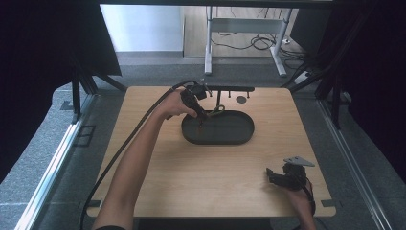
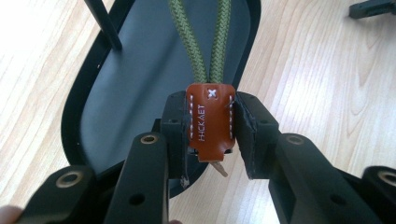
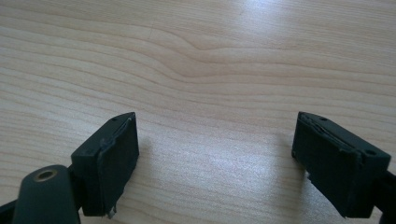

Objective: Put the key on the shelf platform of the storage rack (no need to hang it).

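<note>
**Leather tag gripped over the tray**

High view: my left gripper (image 1: 200,116) hangs over the dark oval tray (image 1: 239,136) on the counter (image 1: 191,177); my right gripper (image 1: 274,175) rests near the counter's corner.

Left gripper view: my fingers (image 2: 176,130) clamp the brown leather tag (image 2: 210,122), its green cord (image 2: 201,42) lying across the tray.

Right gripper view: my fingers (image 3: 112,158) stand wide apart, holding nothing.

I look into a lab-like recording booth: a wooden table (image 1: 158,191) framed by black curtains (image 1: 43,48), aluminium rails (image 1: 52,163), with a desk frame (image 1: 244,43) and loose cables (image 1: 261,42) beyond.
</note>
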Demonstrator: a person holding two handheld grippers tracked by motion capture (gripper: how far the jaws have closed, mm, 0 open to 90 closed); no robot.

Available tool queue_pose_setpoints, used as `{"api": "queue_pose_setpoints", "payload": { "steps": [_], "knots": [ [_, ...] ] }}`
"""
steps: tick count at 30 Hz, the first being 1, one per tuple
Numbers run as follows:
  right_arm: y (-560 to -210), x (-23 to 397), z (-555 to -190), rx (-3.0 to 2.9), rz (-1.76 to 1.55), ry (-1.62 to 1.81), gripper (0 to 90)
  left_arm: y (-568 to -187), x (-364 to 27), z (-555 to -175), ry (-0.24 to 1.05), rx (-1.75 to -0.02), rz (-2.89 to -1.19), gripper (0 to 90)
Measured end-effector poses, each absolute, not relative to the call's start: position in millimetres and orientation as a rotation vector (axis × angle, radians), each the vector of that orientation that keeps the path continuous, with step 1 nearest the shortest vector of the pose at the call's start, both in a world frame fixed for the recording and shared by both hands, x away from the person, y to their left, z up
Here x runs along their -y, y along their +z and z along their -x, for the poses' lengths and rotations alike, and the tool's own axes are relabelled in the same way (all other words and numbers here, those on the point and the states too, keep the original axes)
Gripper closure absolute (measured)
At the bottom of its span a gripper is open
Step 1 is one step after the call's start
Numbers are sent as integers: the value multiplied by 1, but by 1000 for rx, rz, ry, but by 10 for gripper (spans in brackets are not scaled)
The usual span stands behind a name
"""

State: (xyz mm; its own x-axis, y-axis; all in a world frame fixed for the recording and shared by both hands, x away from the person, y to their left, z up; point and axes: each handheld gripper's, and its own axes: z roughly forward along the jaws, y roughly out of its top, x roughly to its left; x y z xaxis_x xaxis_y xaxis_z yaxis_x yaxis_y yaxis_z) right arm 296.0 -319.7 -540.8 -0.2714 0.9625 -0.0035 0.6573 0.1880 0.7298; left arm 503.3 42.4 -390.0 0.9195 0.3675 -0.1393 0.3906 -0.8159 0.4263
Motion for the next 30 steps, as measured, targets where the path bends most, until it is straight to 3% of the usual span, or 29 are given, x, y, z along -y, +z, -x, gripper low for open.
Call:
{"api": "queue_pose_setpoints", "payload": {
  "steps": [30],
  "knots": [
    [-541,320,-296,-2001,-1514,862,150,-413,-37,-506,-25,-587,-2658,662]
  ]
}}
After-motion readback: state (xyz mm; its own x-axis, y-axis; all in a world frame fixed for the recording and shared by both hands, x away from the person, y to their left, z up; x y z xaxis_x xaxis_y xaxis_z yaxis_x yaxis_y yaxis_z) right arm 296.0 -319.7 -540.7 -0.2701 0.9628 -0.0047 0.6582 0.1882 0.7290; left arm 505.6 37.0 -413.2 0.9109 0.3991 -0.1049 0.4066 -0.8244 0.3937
